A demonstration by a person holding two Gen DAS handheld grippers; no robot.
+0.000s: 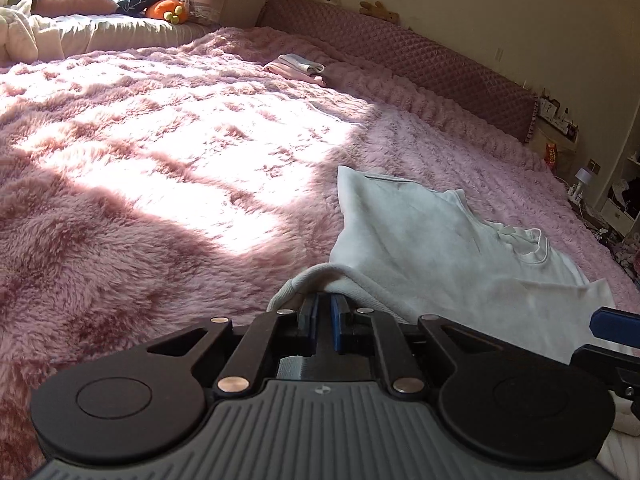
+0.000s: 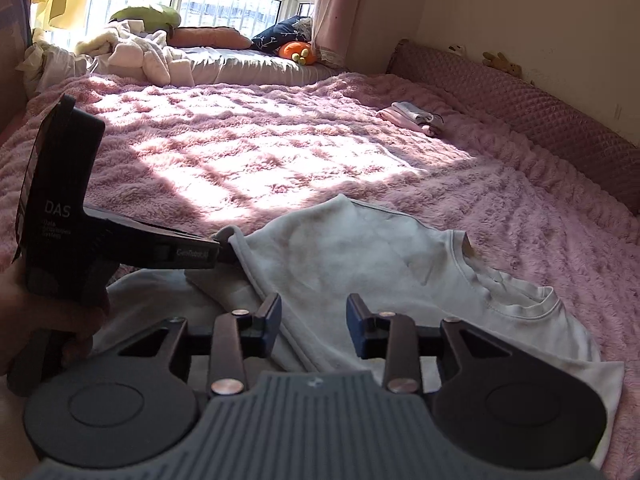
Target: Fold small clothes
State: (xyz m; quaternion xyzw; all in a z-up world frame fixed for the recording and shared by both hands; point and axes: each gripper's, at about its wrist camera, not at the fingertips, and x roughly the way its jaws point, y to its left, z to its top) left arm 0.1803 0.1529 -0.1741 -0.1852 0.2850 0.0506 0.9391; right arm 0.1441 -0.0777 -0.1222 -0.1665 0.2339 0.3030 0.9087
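Observation:
A small white sweatshirt (image 1: 420,240) lies crumpled on the pink fluffy blanket (image 1: 160,160), its collar (image 2: 536,308) towards the right. My left gripper (image 1: 323,304) is shut on a sleeve cuff, which drapes over its fingertips. Seen from the side in the right wrist view, the left gripper (image 2: 224,250) bites the sweatshirt's (image 2: 352,256) left edge, and a hand (image 2: 36,320) holds it. My right gripper (image 2: 314,320) stands open just over the garment's near hem, pads apart and touching nothing. One of its blue fingers (image 1: 612,322) shows at the right edge of the left wrist view.
A folded pile of pink and grey clothes (image 2: 412,118) sits far back on the blanket, near the quilted headboard cushion (image 2: 540,112). Pillows, an orange plush toy (image 2: 298,53) and a heap of white bedding (image 2: 136,56) line the window seat. Shelves and clutter (image 1: 616,200) stand far right.

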